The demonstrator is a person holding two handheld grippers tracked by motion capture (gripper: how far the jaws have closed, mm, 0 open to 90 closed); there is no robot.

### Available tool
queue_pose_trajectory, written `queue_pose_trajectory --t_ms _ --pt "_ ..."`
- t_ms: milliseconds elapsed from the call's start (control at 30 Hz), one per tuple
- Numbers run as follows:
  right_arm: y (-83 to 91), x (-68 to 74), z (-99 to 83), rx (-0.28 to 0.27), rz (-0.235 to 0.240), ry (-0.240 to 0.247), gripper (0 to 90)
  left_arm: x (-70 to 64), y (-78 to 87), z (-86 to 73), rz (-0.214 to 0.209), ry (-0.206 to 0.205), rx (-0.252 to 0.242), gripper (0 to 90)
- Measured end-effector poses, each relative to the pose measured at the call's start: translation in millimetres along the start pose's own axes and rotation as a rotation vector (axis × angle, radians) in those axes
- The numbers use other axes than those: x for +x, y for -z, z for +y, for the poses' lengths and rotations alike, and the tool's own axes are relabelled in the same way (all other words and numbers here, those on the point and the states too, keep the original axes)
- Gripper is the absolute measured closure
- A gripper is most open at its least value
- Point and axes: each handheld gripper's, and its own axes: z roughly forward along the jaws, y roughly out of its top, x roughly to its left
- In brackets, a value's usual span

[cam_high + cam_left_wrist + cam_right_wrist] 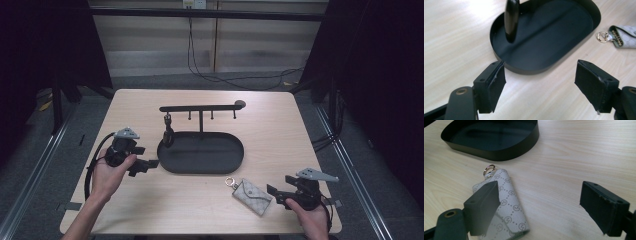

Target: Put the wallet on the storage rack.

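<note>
**Both grippers spread, key pouch waiting near the front edge**

A small grey monogram-patterned key pouch (pixel 252 196) with a gold-coloured ring lies flat on the light wooden tabletop (pixel 270 135), near its front edge and right of centre, just in front of the black oval metal tray (pixel 227 160). Its long axis runs diagonally: the ring end (pixel 230 182) points toward the tray and the left, the closed end toward the front right corner.

The right gripper (pixel 276 192) hovers low beside the pouch's closed end, jaws spread wide with nothing between them; in the right gripper view one jaw overlaps the pouch (pixel 507 202), whether touching I cannot tell. It looks lined up to take the pouch.

The left gripper (pixel 147 164) sits at the tray's left end, jaws also spread and empty, probably waiting to steady the stand or receive the ring. From the tray rises a black T-shaped hook rack (pixel 201 108); a dark oblong fob (pixel 168 135) hangs from its leftmost hook, leaving the other hooks free, likely for the pouch's ring.
</note>
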Motion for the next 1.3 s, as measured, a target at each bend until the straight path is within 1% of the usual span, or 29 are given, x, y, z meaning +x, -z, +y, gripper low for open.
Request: queue_pose_trajectory --t_ms 33,67,100,133,167,200,233,267,300,333,367,400,467,533,600,633,667,700,767,800,833,867,967,1033,1133,1167,1200,1233,1300 --pt "0.0 0.0 0.0 0.0 0.0 0.0 15.7 0.0 0.0 0.0 0.0 0.0 0.0 24.1" --pt "-0.5 0.2 -0.2 0.003 0.001 0.004 15.7 -1.5 -0.3 -4.4 0.017 -0.001 0.004 24.1" --pt "-2.2 1.6 0.2 0.013 0.005 0.017 15.8 -4.2 -2.1 -11.5 0.038 0.014 0.002 24.1" --pt "-2.7 1.8 0.4 0.013 0.009 0.02 15.8 -4.2 -2.1 -11.5 0.038 0.014 0.002 24.1" --pt "-3.3 2.2 0.7 0.016 0.008 0.018 15.8 -6.5 -4.3 -20.8 0.036 0.04 -0.015 24.0" --pt "-3.3 2.2 0.7 0.016 0.008 0.018 15.8 -6.5 -4.3 -20.8 0.036 0.04 -0.015 23.5" --pt "-3.8 2.0 0.8 0.017 0.009 0.019 15.9 -7.8 -5.6 -25.0 0.032 0.057 -0.033 23.5" --pt "-3.5 1.8 0.8 0.019 0.007 0.017 16.9 -8.5 -6.3 -28.6 0.022 0.05 -0.035 23.2" --pt "-3.2 1.3 0.7 0.014 0.011 0.017 17.8 -9.9 -7.9 -31.3 0.01 0.05 -0.016 23.2" --pt "-2.6 1.1 0.7 0.015 0.014 0.014 17.9 -12.2 -9.1 -35.0 0.021 0.047 -0.004 23.3" --pt "-1.5 0.5 0.9 0.021 0.027 0.01 21.5 -13.6 -8.9 -37.7 0.017 0.044 -0.002 24.2" --pt "-1.5 0.5 0.9 0.021 0.027 0.01 21.5 -15.4 -8.5 -41.4 0.001 0.037 0.001 24.2" --pt "-0.8 1.1 1.1 0.028 0.05 0.015 22.1 -19.3 -5.3 -49.6 -0.003 0.029 -0.017 24.7" --pt "-1.6 5.2 2.4 0.038 0.065 0.029 21.3 -22.0 -3.4 -58.4 -0.002 0.026 -0.02 24.7" --pt "-2.2 7.1 3.1 0.044 0.066 0.03 21.3 -22.4 -3.8 -68.0 -0.021 0.06 -0.056 24.6" --pt "-2.8 8.7 4.0 0.049 0.069 0.041 21.3 -22.7 -4.0 -71.8 -0.021 0.06 -0.053 24.7" --pt "-3.4 10.6 5.0 0.054 0.074 0.049 21.4 -23.9 -3.6 -74.9 -0.01 0.049 -0.048 24.6" --pt "-3.8 13.7 7.1 0.062 0.086 0.067 21.4 -25.9 0.3 -80.3 0.012 0.021 -0.066 24.7" --pt "-3.9 15.2 8.4 0.069 0.101 0.082 21.6 -26.8 2.1 -81.7 0.013 0.014 -0.068 24.7" --pt "-3.9 15.2 8.4 0.069 0.101 0.082 21.6 -27.5 3.9 -83.9 0.005 0.012 -0.063 24.7" --pt "-3.5 16.4 10.0 0.09 0.11 0.094 22.1 -29.6 6.2 -87.9 0.01 0.02 -0.078 24.7" --pt "-3.4 16.3 10.8 0.093 0.115 0.094 22.1 -33.1 8.1 -93.0 -0.003 0.018 -0.076 24.7" --pt "-2.4 16.1 12.6 0.112 0.131 0.094 22.1 -36.7 9.2 -97.3 -0.003 0.01 -0.067 24.7" --pt "-0.3 17.3 16.7 0.132 0.135 0.111 22.0 -37.1 11.2 -99.9 -0.019 0.02 -0.082 22.5" --pt "1.9 18.7 22.0 0.144 0.145 0.115 22.0 -35.5 12.0 -100.2 -0.058 0.039 -0.107 19.8" --pt "3.5 20.4 27.3 0.154 0.147 0.113 21.9 -35.5 11.0 -100.3 -0.071 0.038 -0.109 18.7" --pt "3.5 20.4 27.3 0.154 0.147 0.113 21.9 -35.5 10.4 -100.3 -0.074 0.034 -0.106 18.7" --pt "3.0 22.3 32.3 0.167 0.149 0.12 21.3 -35.8 9.0 -100.3 -0.082 0.027 -0.098 18.0" --pt "1.6 23.3 34.4 0.179 0.147 0.125 21.2 -36.9 7.4 -100.4 -0.076 0.019 -0.092 18.2"
